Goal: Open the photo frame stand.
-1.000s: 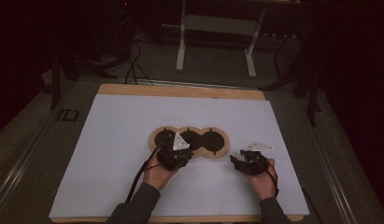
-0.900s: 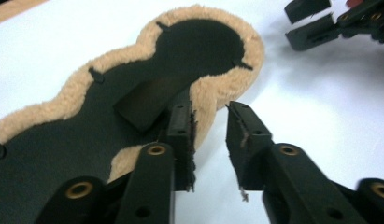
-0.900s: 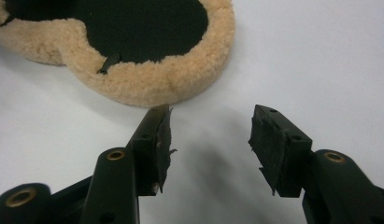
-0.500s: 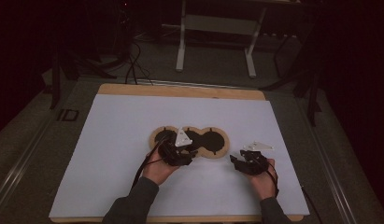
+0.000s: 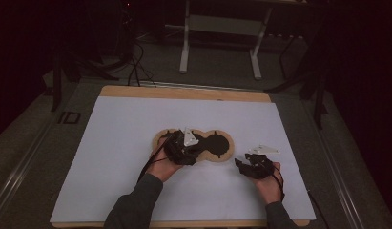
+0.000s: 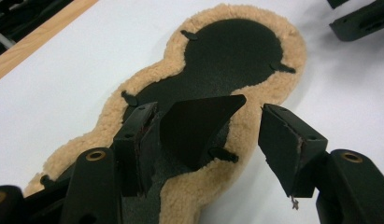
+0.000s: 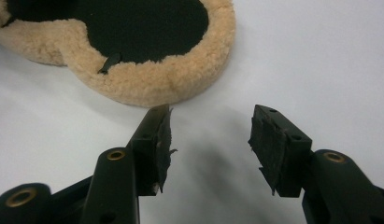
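Tan fleece borders a flat pad [image 5: 217, 145] with a black felt-like centre, shaped as joined round lobes and lying on the white sheet [image 5: 112, 143] that covers the counter [image 5: 184, 93]. Left gripper [image 5: 184, 151] sits over the pad's left and middle lobes in the high view. In the left gripper view [image 6: 206, 135] its jaws stand wide apart, having just been opening; a black flap [image 6: 199, 123] of the pad's centre stands raised between them, close against the left jaw pad, while the right jaw is clear of it. Whether the left pad touches the flap cannot be told. Small black tabs [image 6: 131, 99] dot the seam between felt and fleece. Right gripper [image 5: 251, 167] rests on the sheet just beside the pad's right lobe; in the right gripper view [image 7: 210, 128] its jaws are parted, bare sheet between them, near the fleece rim [image 7: 147, 84].
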{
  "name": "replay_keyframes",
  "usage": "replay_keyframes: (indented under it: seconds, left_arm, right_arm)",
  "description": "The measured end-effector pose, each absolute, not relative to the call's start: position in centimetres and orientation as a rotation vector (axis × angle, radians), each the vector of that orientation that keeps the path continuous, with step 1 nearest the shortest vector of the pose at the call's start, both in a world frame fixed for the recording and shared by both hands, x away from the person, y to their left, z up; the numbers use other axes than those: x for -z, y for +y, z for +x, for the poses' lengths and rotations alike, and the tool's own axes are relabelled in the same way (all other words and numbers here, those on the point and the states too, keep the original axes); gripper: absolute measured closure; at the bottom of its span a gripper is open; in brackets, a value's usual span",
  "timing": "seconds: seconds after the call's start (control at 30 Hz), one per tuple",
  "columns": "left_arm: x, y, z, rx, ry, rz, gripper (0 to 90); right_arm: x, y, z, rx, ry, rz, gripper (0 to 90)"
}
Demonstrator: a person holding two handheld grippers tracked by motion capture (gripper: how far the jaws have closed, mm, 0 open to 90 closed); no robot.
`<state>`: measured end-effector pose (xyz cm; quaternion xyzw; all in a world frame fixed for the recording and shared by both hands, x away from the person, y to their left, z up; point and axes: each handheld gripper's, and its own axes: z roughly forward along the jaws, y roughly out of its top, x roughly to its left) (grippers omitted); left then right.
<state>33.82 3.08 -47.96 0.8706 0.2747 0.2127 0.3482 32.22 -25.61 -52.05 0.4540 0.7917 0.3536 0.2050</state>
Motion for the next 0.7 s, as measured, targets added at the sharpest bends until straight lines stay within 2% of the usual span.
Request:
replay_keyframes:
  seconds: [0.2,0.43,0.7]
  left_arm:
    - [49.0,2.2,34.2,-0.648,0.688,2.343,42.9]
    - [49.6,1.5,35.1,-0.666,0.7,2.383,53.5]
    - [49.9,0.8,35.4,-0.701,0.703,2.403,56.6]
  right_arm:
    - [52.1,-25.6,32.2,-0.986,2.207,1.263,47.4]
    - [52.0,-25.6,32.2,-0.986,2.208,1.262,47.4]
    - [52.1,-25.7,32.3,-0.992,2.211,1.267,47.3]
